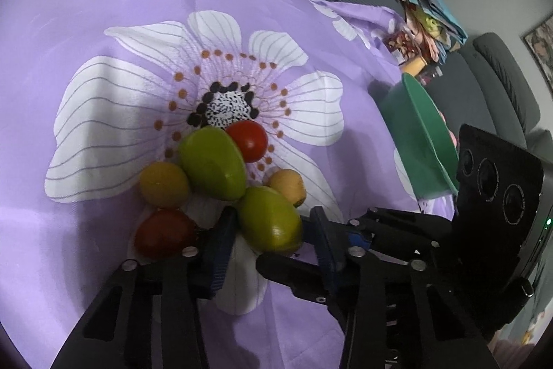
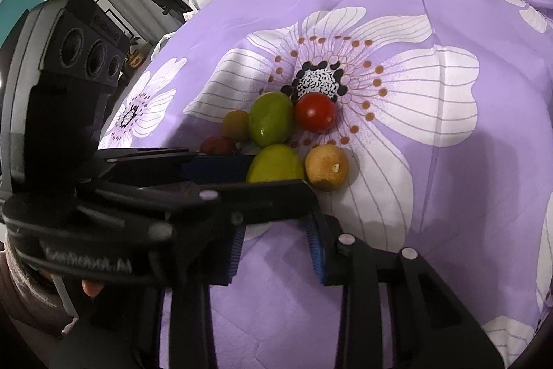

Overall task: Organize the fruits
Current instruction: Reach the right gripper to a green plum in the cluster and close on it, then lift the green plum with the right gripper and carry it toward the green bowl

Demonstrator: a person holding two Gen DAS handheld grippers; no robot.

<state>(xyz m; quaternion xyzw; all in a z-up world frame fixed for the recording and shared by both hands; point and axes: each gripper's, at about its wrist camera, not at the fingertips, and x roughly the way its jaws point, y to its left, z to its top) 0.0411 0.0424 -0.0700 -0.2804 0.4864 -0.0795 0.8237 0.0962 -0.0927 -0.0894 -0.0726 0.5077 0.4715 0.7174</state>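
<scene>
crowding the left gripper (image 1: 273, 213) right now, fruit on every side! its pads are clamped on the near green fruit (image 1: 269, 223), which sits low in the heap on the purple cloth (image 1: 103, 6). a second green fruit (image 1: 211, 161) leans against it from behind, the tan fruit (image 1: 288, 185) touches its far right side, and the dark red fruit (image 1: 162, 232) sits just left of the finger. the yellow fruit (image 1: 164, 184) and the tomato (image 1: 249, 140) flank the second green one. the right gripper (image 2: 276, 230) has a narrow gap between its pads, only bare cloth there. the left gripper's arm crosses its view and hides the lower half of the held fruit. the green bowl (image 1: 421, 144) stands at the cloth's right edge, partly cut off by the right gripper's body.
</scene>
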